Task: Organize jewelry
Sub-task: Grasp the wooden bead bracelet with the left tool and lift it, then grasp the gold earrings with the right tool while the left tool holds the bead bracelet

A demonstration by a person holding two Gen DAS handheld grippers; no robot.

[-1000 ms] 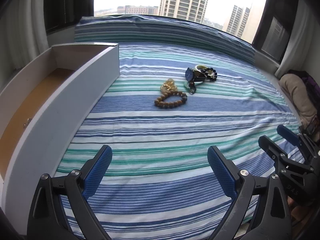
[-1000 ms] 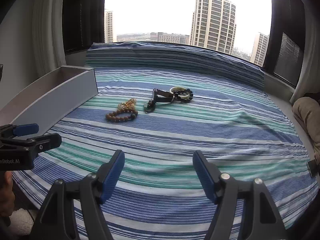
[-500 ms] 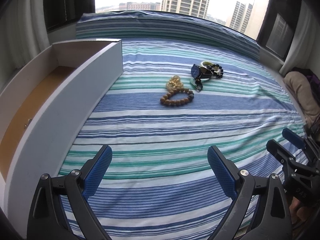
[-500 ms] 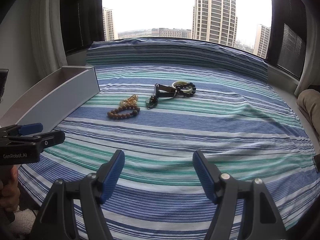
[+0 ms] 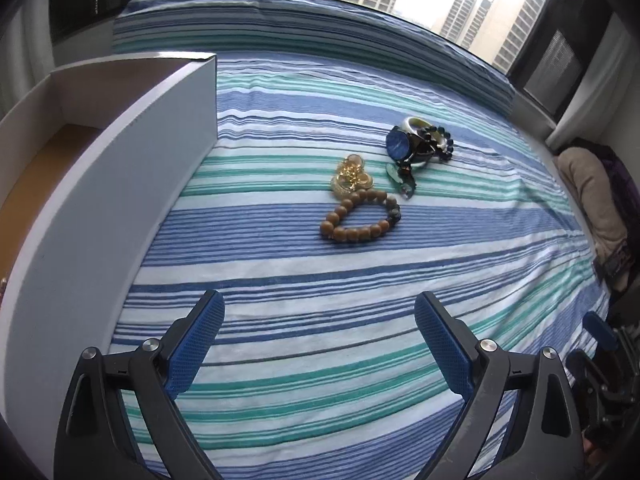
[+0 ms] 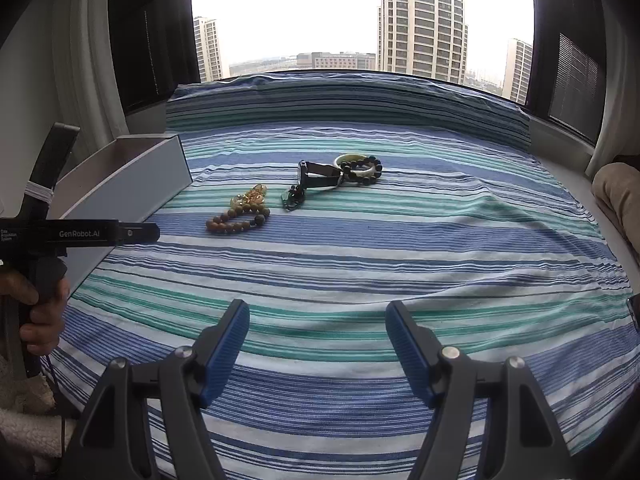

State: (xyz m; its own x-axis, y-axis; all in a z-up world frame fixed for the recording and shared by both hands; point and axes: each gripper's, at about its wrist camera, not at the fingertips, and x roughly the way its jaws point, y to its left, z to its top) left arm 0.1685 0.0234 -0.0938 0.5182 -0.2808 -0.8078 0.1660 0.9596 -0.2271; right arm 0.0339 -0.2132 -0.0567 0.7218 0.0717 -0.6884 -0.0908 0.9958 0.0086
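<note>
The left hand-held gripper [image 5: 319,328] is spread wide, with its blue-padded fingers [image 5: 198,340] well apart and nothing between them. It hovers over the striped bed sheet [image 5: 360,320], just beside the long wall of an open white drawer box [image 5: 100,200] that rests on the bed at its left. The right hand-held gripper [image 6: 317,340] is likewise spread wide and holds nothing; it hovers above the near part of the sheet, well apart from the jewelry.

The jewelry lies in a loose cluster near the middle of the bed, ahead of both tools:
- A wooden bead bracelet [image 5: 358,218] lies flat, nearest the left tool.
- A gold chain pile [image 5: 351,178] touches the far side of that bracelet.
- A small green pendant [image 5: 400,178] lies just beside the chain pile.
- A wristwatch with a blue dial [image 5: 402,145] sits beyond the pendant, tilted on its strap.
- A pale bangle [image 6: 352,160] and a dark bead bracelet [image 6: 366,168] overlap at the far end, touching the watch.

A striped bolster [image 6: 340,100] runs along the window at the far edge.
</note>
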